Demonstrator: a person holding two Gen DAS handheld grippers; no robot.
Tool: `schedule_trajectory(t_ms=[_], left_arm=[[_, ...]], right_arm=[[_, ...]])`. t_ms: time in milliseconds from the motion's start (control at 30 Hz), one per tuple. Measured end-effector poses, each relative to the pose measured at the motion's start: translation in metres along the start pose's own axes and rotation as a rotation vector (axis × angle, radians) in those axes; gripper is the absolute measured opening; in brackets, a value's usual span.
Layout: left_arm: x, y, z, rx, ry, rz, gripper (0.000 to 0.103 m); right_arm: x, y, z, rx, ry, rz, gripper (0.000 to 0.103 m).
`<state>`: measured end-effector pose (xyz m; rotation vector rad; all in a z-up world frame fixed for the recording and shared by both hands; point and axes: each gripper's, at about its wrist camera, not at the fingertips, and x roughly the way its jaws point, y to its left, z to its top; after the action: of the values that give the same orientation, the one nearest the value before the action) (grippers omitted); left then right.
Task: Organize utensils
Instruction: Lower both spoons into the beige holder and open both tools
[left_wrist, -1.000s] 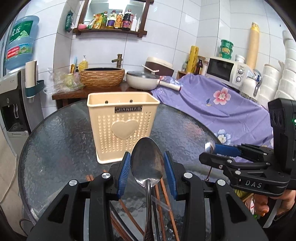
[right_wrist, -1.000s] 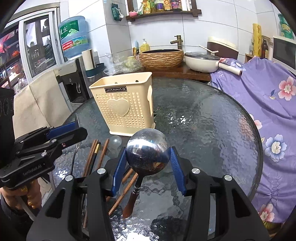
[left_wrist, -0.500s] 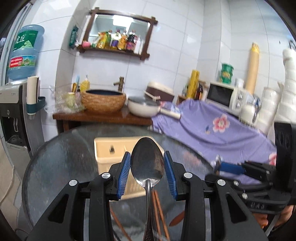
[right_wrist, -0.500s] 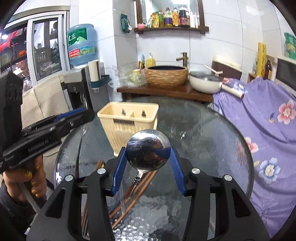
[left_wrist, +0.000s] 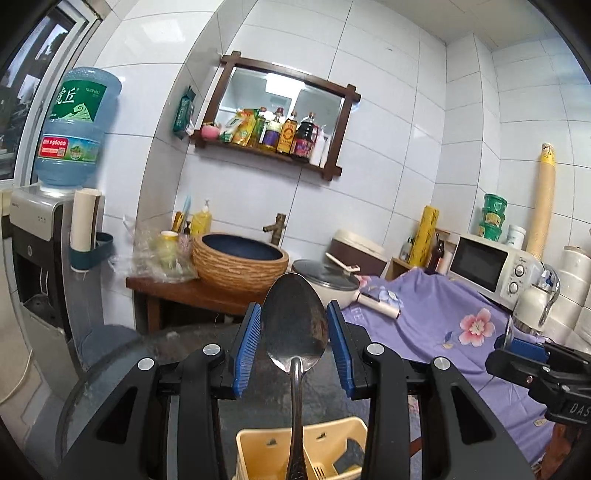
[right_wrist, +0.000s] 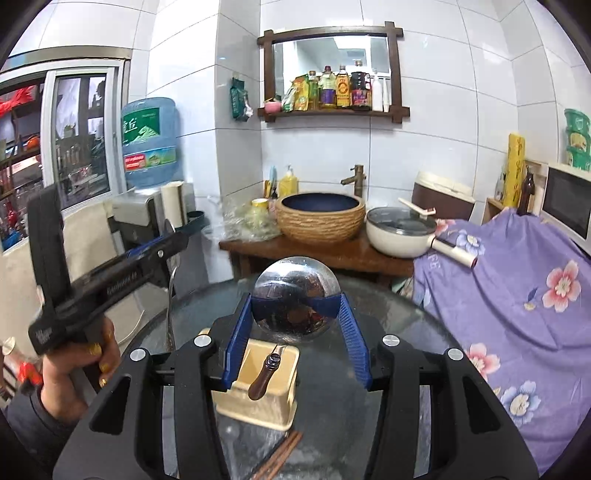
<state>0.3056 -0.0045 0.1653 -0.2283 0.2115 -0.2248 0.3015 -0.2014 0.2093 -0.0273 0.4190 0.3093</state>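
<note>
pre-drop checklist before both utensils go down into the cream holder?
1. Left gripper gripping the spoon: ok, bowl sits between the blue pads.
2. Right gripper gripping the ladle: ok, bowl clamped, handle hangs down.
3. Spoon handle over the utensil holder: ok, it points into the opening.
4. Ladle handle over the holder: ok in the right wrist view.
5. Room in the holder: cannot tell, a dark item lies inside.
6. Chopsticks sorted: not ok, on the glass table.

Basin (right_wrist: 320, 217), pan (right_wrist: 397, 232), perhaps microwave (left_wrist: 489, 263)
</note>
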Motion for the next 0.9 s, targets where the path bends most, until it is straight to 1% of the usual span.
schedule_trajectory(t_ms=[100, 167, 267, 367, 500, 600, 833, 900], left_arm=[[0.01, 0.0, -0.007, 0.012, -0.017, 0.021, 0.036], [0.018, 0.002, -0.015, 0.019, -0.006, 0.023, 0.036], [0.023, 0.012, -0.027, 0.006, -0.004, 0.025, 0.036], [0.027, 0.018, -0.037, -0.007, 0.02, 0.02, 0.036], [0.023, 0.023, -0.047, -0.01, 0.03, 0.009, 0.036], [0.021, 0.025, -0.055, -0.01, 0.058, -0.003, 0.036], [0.021, 0.025, -0.078, 0.014, 0.135, 0.006, 0.036], [0.02, 0.024, -0.082, 0.018, 0.144, -0.002, 0.036]], right_arm=[[0.019, 0.002, 0.003, -0.011, -0.006, -0.025, 0.048], [0.029, 0.006, -0.001, -0.032, -0.009, -0.044, 0.048], [0.042, 0.013, -0.012, -0.055, 0.002, -0.044, 0.048], [0.056, 0.02, -0.027, -0.081, 0.021, -0.054, 0.048], [0.068, 0.022, -0.043, -0.083, 0.047, -0.048, 0.048], [0.073, 0.024, -0.055, -0.084, 0.071, -0.043, 0.048], [0.087, 0.031, -0.08, -0.109, 0.131, -0.032, 0.048], [0.09, 0.033, -0.087, -0.117, 0.147, -0.032, 0.048]])
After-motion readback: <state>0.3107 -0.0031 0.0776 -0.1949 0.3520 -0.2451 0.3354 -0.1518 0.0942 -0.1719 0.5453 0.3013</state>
